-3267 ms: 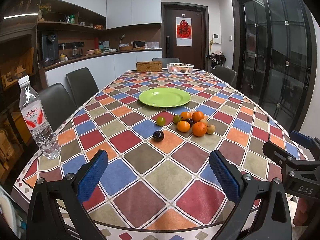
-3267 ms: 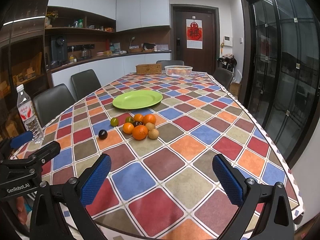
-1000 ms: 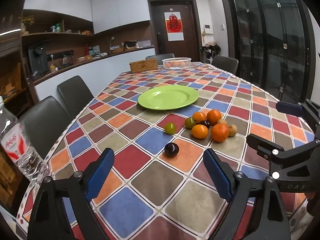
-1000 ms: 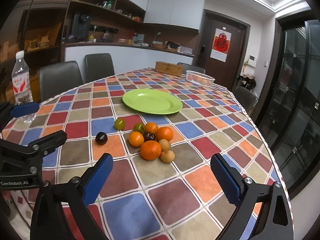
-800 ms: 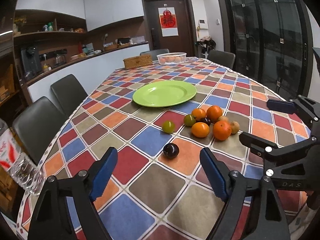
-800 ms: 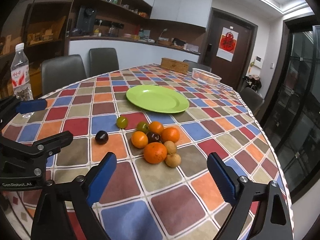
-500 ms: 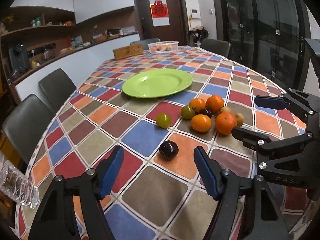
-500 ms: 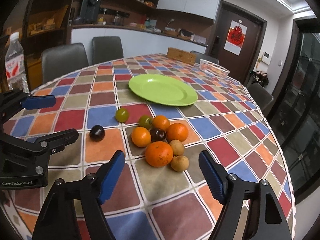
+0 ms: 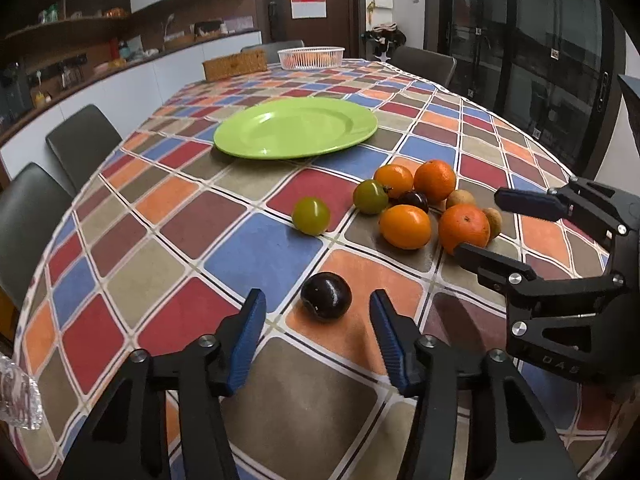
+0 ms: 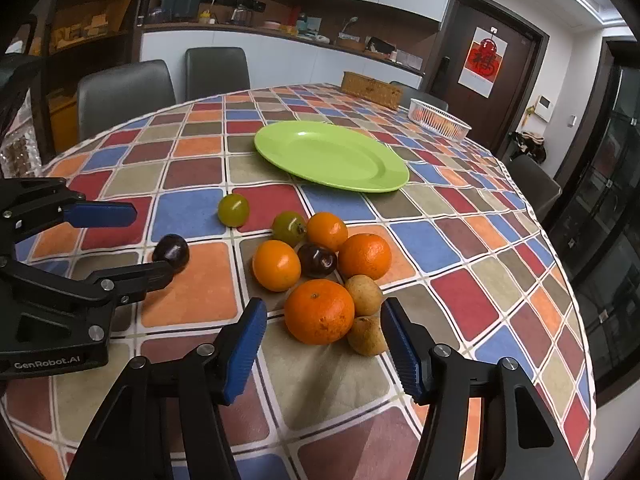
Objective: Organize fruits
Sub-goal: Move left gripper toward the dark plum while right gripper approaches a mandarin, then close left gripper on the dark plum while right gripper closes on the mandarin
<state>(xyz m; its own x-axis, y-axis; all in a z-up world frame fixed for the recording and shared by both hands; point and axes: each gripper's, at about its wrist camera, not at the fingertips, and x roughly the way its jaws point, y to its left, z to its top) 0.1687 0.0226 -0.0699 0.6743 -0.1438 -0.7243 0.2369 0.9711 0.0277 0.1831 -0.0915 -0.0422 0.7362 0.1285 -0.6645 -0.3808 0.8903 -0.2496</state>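
A clear plastic bottle [image 9: 18, 398] is showing only as a sliver, cut off by the left edge of the left wrist view. In the right wrist view the same bottle [image 10: 20, 136] is being cropped by the left edge too, its label unreadable. The left claw's [image 10: 148, 246] near finger is covering the lower part of the dark plum [image 10: 171, 251]. The right claw's [image 9: 478, 226] near finger is hiding the base of the large orange [image 9: 464, 227]. A small brown fruit [image 9: 493, 221] is peeking out from behind that orange. Inside the white basket [image 9: 311, 57] beyond the green plate [image 9: 296, 132], the contents are looking too small to identify. Shelf items behind the table [image 9: 256, 256] are blurring together.
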